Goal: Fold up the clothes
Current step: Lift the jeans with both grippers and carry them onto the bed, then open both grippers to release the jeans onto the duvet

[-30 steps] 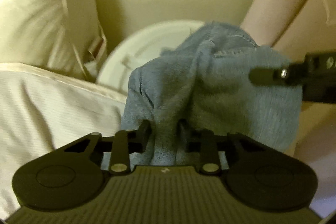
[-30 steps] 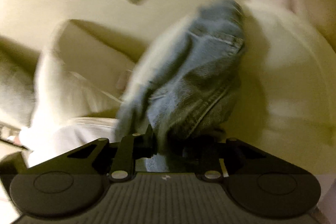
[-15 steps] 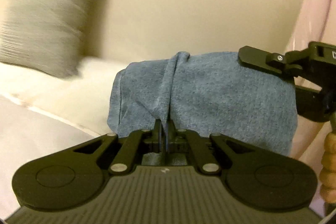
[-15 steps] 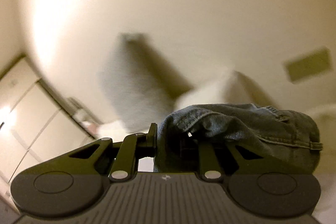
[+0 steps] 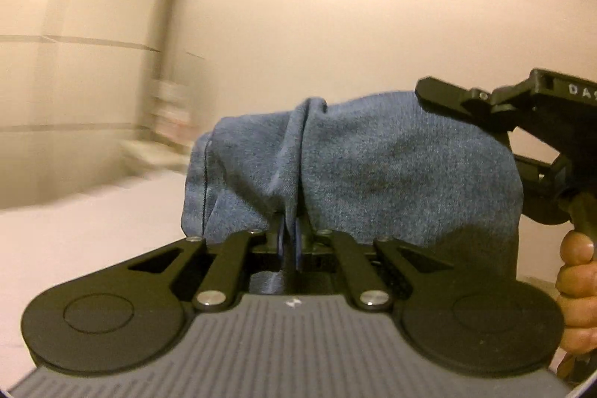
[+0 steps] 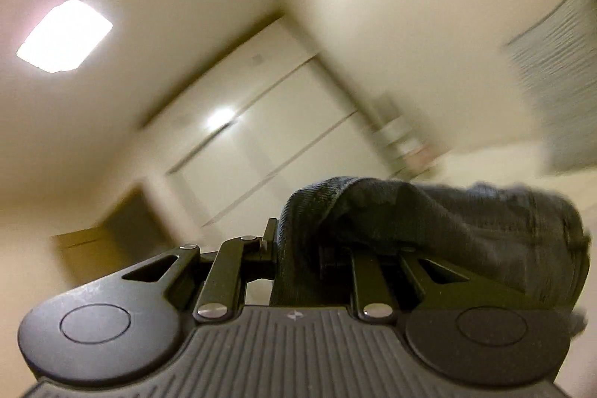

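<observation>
Left gripper (image 5: 289, 230) pinches fold of blue denim garment (image 5: 373, 170); right gripper (image 6: 298, 248) clamps its bunched edge; both raised.

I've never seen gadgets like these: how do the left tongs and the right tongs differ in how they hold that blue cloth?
The left tongs pinch a thin fold of the blue cloth, fingers nearly touching; the right tongs clamp a thicker bunch, fingers further apart. The left tongs' view sits level; the right tongs' view is tilted. Both grip the same cloth, lifted.
</observation>
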{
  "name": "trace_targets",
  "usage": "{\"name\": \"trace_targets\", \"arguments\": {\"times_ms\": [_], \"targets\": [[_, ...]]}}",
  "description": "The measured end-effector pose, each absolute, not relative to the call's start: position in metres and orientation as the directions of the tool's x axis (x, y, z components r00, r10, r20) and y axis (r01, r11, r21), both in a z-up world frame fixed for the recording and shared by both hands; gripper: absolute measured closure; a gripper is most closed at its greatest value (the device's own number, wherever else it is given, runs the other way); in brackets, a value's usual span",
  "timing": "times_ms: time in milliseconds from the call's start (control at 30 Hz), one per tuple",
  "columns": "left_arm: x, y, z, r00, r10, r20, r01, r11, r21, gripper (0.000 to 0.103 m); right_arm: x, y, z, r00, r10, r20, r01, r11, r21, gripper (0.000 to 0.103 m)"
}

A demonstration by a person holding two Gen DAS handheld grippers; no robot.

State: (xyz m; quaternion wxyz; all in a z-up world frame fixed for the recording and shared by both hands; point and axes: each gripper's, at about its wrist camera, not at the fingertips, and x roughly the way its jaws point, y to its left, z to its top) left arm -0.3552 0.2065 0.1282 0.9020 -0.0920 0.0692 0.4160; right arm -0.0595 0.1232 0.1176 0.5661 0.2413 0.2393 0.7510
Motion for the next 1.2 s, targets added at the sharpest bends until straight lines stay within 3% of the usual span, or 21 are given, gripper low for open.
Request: {"name": "trace_targets", "arguments": {"times_ms": [167,233,267,333,400,533,600,667,733,833,1100,1200], "targets": [[-0.469,0.191,0.153,0.398,0.898,-0.188,-0.916,0.401,-0.027,0.096,-0.183,0.192,0.132,-0.498,0.849,0.177,-0.57,-0.474,0.671,0.084],[-0.489,0.189,0.137,0.339,0.901,-0.27,-0.939,0.344,-0.029,0.092,-0.216,0.207,0.118,-0.546,0.83,0.111,-0.571,-0.466,0.676,0.08],[-0.497,0.188,0.128,0.31,0.896,-0.317,-0.948,0.318,-0.03,0.092,-0.231,0.215,0.107,-0.564,0.825,0.036,-0.593,-0.436,0.677,0.073],[-0.51,0.183,0.096,0.264,0.855,-0.446,-0.961,0.275,-0.042,0.088,-0.258,0.231,0.072,-0.574,0.789,-0.218,-0.671,-0.301,0.678,0.054],[-0.521,0.173,0.059,0.223,0.785,-0.577,-0.971,0.228,-0.064,0.087,-0.281,0.236,0.036,-0.531,0.723,-0.442,-0.76,-0.176,0.626,0.054],[-0.538,0.137,-0.014,0.165,0.635,-0.755,-0.986,0.098,-0.134,0.087,-0.305,0.228,-0.02,-0.481,0.564,-0.671,-0.831,-0.049,0.554,0.054],[-0.556,0.129,-0.031,0.142,0.588,-0.796,-0.989,0.045,-0.143,0.087,-0.314,0.225,-0.022,-0.475,0.522,-0.709,-0.852,-0.071,0.518,0.053],[-0.569,0.121,-0.043,0.118,0.552,-0.825,-0.99,-0.001,-0.141,0.086,-0.321,0.225,-0.022,-0.462,0.486,-0.742,-0.873,-0.102,0.476,0.037],[-0.569,0.121,-0.04,0.082,0.554,-0.828,-0.993,-0.028,-0.117,0.071,-0.319,0.219,-0.024,-0.441,0.469,-0.765,-0.893,-0.144,0.426,0.031],[-0.574,0.113,-0.04,0.042,0.559,-0.828,-0.991,-0.081,-0.106,0.066,-0.331,0.186,-0.031,-0.423,0.432,-0.797,-0.906,-0.199,0.373,0.02],[-0.565,0.062,-0.025,-0.046,0.539,-0.841,-0.981,-0.182,-0.062,0.065,-0.354,0.166,-0.063,-0.409,0.323,-0.853,-0.9,-0.296,0.319,0.019],[-0.567,0.052,-0.01,-0.081,0.555,-0.828,-0.978,-0.204,-0.041,0.059,-0.363,0.163,-0.059,-0.408,0.323,-0.854,-0.891,-0.343,0.296,0.017]]}}
